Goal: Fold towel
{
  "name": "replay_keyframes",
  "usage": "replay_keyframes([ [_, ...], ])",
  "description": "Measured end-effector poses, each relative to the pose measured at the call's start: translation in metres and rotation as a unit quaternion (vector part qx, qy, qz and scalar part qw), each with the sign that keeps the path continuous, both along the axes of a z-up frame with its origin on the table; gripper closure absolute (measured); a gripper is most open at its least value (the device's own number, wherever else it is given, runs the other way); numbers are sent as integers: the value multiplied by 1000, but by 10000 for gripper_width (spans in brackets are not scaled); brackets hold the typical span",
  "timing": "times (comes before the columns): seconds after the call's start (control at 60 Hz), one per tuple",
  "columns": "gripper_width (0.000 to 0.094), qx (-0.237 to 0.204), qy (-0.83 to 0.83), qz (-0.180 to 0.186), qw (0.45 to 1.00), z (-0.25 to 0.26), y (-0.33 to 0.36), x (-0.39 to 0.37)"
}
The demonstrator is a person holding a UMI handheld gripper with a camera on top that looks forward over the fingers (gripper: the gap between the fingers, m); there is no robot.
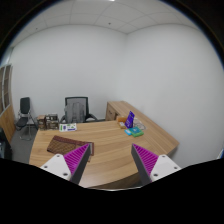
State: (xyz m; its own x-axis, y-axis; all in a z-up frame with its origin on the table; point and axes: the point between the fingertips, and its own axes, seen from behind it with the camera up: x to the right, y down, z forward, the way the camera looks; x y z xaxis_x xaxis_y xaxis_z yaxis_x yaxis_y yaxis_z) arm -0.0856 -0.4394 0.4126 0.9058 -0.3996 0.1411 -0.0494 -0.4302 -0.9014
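Note:
A dark maroon towel (63,146) lies flat on the wooden desk (105,138), just left of and beyond my left finger. My gripper (112,149) is held above the near part of the desk, its fingers wide open with nothing between them but bare desk top. The purple pads (151,160) face inward. The towel's near edge is partly hidden behind the left finger.
A purple bottle (130,119) and a teal object (135,130) stand at the desk's far right. Small white items (68,126) sit at the far left. A black office chair (76,107) stands behind the desk, another chair (25,108) at the left wall.

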Motion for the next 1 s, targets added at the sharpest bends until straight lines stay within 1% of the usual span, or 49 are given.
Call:
replay_keyframes([
  [0.1, 78, -1, 14, 6, 1000, -5, -10, -5],
  [0.25, 77, -6, 36, 11, 999, -35, -27, -14],
  [0.417, 78, -41, 52, 24, 998, -92, -25, -44],
  [0.567, 82, -76, 63, 55, 994, -149, -3, -103],
  [0.667, 81, -94, 76, 85, 989, -187, 28, -161],
  [0.817, 76, -102, 99, 125, 982, -236, 99, -252],
  [0.933, 75, -97, 110, 145, 978, -270, 180, -311],
  [1.0, 76, -96, 103, 142, 980, -293, 227, -331],
])
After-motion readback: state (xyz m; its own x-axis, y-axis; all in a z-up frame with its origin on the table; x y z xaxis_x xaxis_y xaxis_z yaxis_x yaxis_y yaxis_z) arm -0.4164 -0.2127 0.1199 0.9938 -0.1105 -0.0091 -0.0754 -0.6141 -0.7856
